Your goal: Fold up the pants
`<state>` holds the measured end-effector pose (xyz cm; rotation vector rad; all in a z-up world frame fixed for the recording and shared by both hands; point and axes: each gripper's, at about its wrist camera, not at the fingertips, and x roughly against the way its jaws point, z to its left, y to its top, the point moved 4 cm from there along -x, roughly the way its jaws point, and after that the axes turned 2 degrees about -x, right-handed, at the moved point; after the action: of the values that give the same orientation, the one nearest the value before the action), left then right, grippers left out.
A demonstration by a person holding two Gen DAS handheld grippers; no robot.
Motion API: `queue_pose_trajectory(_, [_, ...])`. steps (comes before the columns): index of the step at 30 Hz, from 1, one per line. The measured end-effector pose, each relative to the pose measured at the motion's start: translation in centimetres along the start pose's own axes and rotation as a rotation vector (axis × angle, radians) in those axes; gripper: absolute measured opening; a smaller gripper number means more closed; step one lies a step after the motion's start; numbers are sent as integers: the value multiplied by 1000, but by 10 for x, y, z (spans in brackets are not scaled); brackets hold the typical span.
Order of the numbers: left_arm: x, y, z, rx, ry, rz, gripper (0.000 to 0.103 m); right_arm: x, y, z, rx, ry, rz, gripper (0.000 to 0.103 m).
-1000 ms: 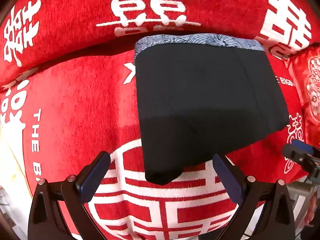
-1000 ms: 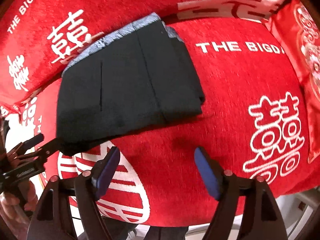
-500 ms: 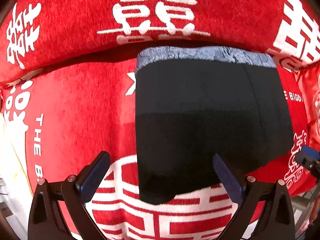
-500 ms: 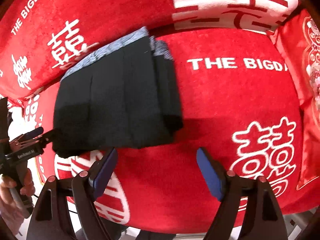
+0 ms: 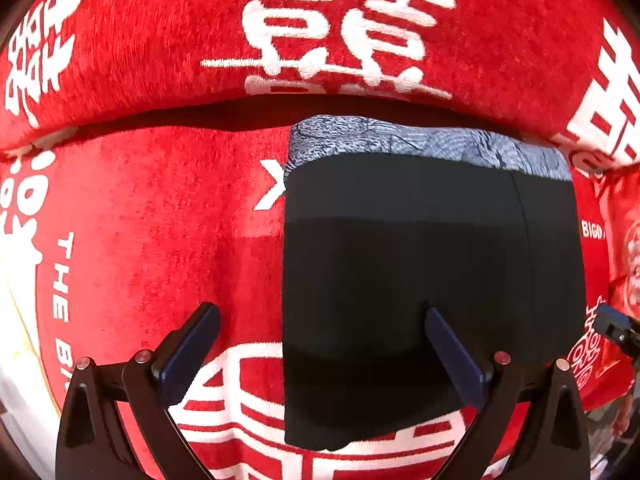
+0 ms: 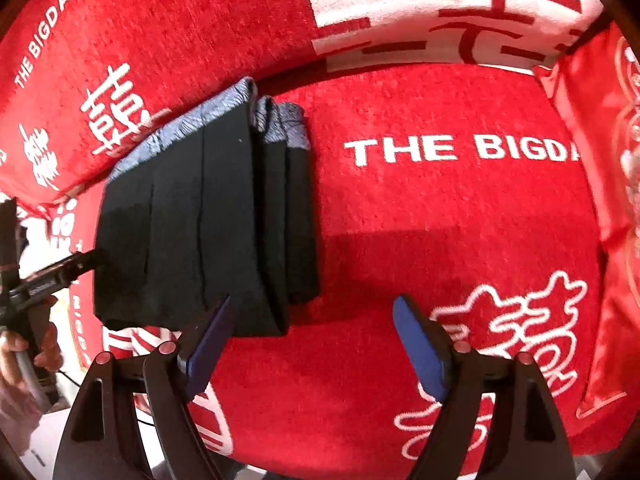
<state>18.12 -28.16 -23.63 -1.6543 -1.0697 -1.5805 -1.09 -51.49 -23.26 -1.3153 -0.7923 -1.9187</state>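
Your left gripper: jaws wide, gripping nothing, over the pants' left edge | pants: folded black, blue-grey waistband far, flat on red cover | your right gripper: jaws wide, empty, just beside the pants' right corner
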Motion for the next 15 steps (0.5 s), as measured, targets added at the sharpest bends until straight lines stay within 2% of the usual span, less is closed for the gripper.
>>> queue_pose_trajectory(2, [-4, -2, 3, 29, -15, 16, 103, -2, 8, -1, -14, 41, -2, 84])
queue_pose_trajectory(6, [-9, -1, 4, 38, -29, 18, 103, -13, 22, 1, 0, 58, 7, 84])
queue_pose_trajectory(11, [-13, 9, 5, 27, -50, 7, 103, -30, 41, 7, -1, 171, 43, 84])
queue_pose_trajectory(15, [-12, 23, 12, 27, -82, -9, 103, -39, 47, 6, -11, 227, 69, 84])
